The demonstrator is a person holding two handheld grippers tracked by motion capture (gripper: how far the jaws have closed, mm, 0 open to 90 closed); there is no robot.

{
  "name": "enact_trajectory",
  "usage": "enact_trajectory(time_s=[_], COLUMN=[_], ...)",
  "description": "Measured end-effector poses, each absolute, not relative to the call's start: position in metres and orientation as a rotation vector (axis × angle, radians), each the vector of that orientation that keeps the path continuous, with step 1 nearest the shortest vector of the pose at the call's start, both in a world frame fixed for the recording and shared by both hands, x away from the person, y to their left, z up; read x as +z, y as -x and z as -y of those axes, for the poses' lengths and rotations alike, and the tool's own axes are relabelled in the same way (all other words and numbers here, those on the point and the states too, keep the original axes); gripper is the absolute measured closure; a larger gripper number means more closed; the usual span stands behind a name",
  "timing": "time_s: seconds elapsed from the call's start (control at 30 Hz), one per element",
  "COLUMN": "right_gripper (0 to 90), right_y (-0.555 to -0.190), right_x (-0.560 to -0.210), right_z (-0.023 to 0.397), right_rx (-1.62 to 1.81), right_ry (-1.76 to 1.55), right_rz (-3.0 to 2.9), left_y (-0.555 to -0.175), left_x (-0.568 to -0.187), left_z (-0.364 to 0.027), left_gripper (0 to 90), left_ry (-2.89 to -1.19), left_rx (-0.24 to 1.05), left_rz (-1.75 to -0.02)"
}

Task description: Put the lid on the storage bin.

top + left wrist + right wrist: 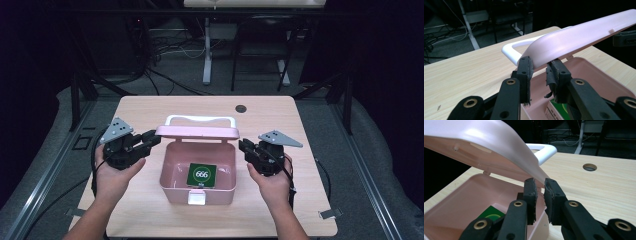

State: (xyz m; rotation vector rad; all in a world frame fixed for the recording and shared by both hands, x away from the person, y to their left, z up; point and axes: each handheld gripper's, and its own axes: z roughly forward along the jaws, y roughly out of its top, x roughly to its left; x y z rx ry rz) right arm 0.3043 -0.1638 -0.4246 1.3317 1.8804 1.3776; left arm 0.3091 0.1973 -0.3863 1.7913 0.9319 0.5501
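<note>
Both grippers — left (150, 140), right (245, 148) — pinch the pink box's lid (197, 131) at its ends, seemingly to close it over the green card (202, 175).

Box (198, 192) sits mid-worktop (150, 107); card (202, 176) inside it. Lid (197, 132) raised over box's rear edge. Left hand-held gripper (152, 140) left of box, right hand-held gripper (244, 148) right of box, each at a lid end.

Right claw (539, 183) at lower centre of frame, 2 black jaws pinching corner edge of pink lid (486, 147). Lid tilted, raised over open pink box (456, 205) at lower left. Green card (490, 215) inside box. White handle (544, 151) upper centre. Wooden surface (599, 192) right, round hole (589, 167) in it.
</note>
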Motion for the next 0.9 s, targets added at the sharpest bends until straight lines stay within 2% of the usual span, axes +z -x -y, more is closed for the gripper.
enact_trajectory(time_s=[0.9], right_gripper=[77.2], right_y=[-0.305], right_x=[-0.423], right_z=[0.173], right_rx=[1.385], right_ry=[-1.358], right_rz=[-1.843], left_y=[-0.294], left_x=[-0.392], left_z=[-0.202], left_gripper=[71.5], left_ry=[-1.810], left_rx=[0.540], left_rz=[-0.902])
